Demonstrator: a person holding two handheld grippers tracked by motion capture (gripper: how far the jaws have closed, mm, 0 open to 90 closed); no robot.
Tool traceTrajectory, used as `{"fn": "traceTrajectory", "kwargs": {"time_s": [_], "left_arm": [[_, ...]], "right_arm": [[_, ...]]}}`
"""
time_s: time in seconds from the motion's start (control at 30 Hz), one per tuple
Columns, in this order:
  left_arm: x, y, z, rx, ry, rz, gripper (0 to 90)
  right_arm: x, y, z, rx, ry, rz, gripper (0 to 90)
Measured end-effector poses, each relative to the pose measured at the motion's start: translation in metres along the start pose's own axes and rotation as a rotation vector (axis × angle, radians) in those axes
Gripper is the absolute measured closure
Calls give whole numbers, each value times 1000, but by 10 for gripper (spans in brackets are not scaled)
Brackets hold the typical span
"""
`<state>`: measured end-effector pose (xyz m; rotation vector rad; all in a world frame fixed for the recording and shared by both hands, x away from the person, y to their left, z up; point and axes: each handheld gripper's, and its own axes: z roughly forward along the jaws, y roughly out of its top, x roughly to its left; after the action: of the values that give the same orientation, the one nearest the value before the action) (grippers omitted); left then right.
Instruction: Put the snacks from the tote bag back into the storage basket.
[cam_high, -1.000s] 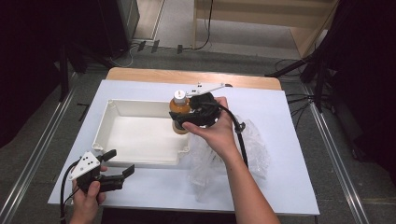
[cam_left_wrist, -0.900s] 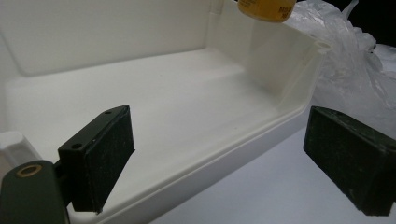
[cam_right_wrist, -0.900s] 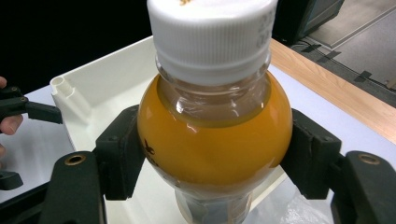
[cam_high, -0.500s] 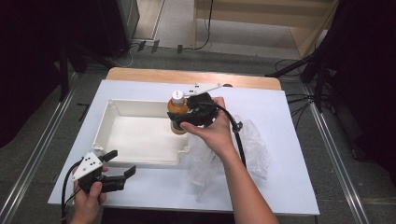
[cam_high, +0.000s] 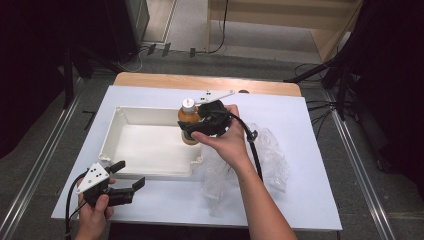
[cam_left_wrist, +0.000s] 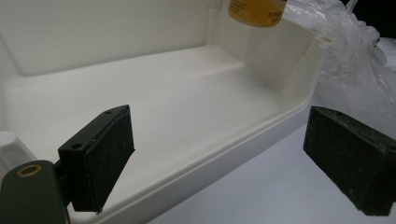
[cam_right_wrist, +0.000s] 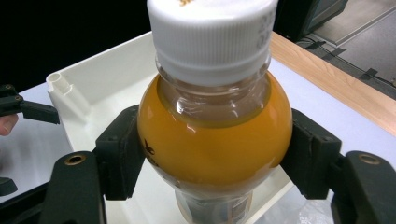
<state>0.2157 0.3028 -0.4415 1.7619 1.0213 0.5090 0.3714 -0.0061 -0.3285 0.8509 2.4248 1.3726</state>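
A small bottle of orange drink (cam_high: 188, 122) with a white cap (cam_right_wrist: 212, 32) is held upright over the right end of the white tray (cam_high: 145, 150). My right gripper (cam_high: 192, 131) is shut on the bottle (cam_right_wrist: 212, 140), its black pads pressing both sides of the bulging upper body. The bottle's bottom (cam_left_wrist: 257, 11) hangs above the tray's far right corner in the left gripper view. My left gripper (cam_high: 127, 177) rests open at the tray's near left corner, nothing between its pads (cam_left_wrist: 100, 154), pointing across the tray floor (cam_left_wrist: 187, 98).
A crumpled clear plastic bag (cam_high: 260, 160) lies on the white table top (cam_high: 300, 125) right of the tray, under the right forearm. A wooden edge (cam_high: 150, 80) runs along the table's far side. Dark floor and metal rails surround the table.
The right hand has shifted the bottle slightly, still over the tray's right end. The left gripper stays put.
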Motion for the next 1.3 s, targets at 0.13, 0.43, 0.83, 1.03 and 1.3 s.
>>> {"fn": "traceTrajectory", "kwargs": {"time_s": [0.13,0.43,0.83,1.03,1.3], "left_arm": [[0,0,0,0,-1,0,86],[0,0,-1,-8,2,2,86],[3,-2,-5,-95,14,39,138],[5,-3,-7,-137,-10,40,140],[6,-3,-5,-130,-11,48,138]], "right_arm": [[0,-1,1,1,2,-4,309],[0,-4,4,3,7,-6,309],[-1,-10,8,7,7,-6,309],[-1,-11,8,9,6,-1,308],[-2,-14,10,12,6,1,309]]}}
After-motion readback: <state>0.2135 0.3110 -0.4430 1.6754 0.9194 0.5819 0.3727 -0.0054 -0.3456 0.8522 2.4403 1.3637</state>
